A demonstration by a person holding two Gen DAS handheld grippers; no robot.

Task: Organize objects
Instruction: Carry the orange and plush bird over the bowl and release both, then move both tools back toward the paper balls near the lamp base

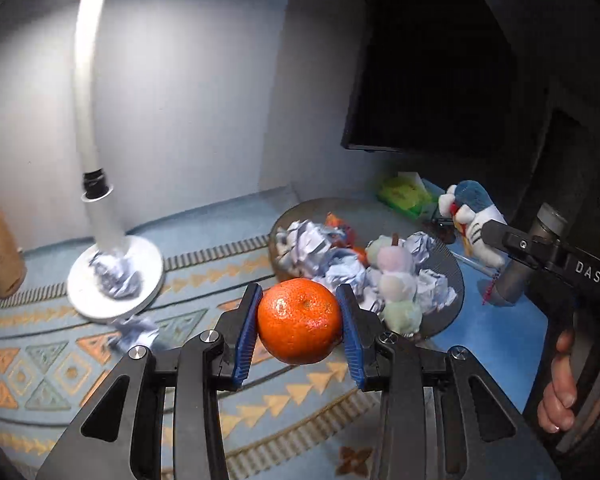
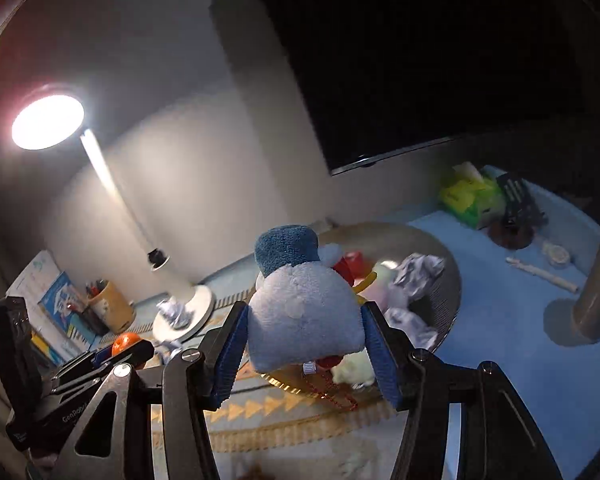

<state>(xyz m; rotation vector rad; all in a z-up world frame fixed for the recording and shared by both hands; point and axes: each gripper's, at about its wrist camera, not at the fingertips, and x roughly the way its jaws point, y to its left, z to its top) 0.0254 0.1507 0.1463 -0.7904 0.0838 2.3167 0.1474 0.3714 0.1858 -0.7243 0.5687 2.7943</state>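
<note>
Orange (image 1: 299, 321) clamped between left jaws, plush (image 2: 304, 312) between right

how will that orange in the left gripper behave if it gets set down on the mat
The orange is round, so it will probably roll once released unless set down gently. Its skin looks glossy, so it may slip between the left gripper pads, which touch only its sides. It seems firm: no visible denting.

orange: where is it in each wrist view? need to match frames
Left wrist: the orange sits at lower centre, clamped between the left tongs.
Right wrist: the orange shows small at lower left, partly hidden behind the left tongs.
Shared landmark: the white lamp base with crumpled paper on it, beyond the orange in both views.
</note>
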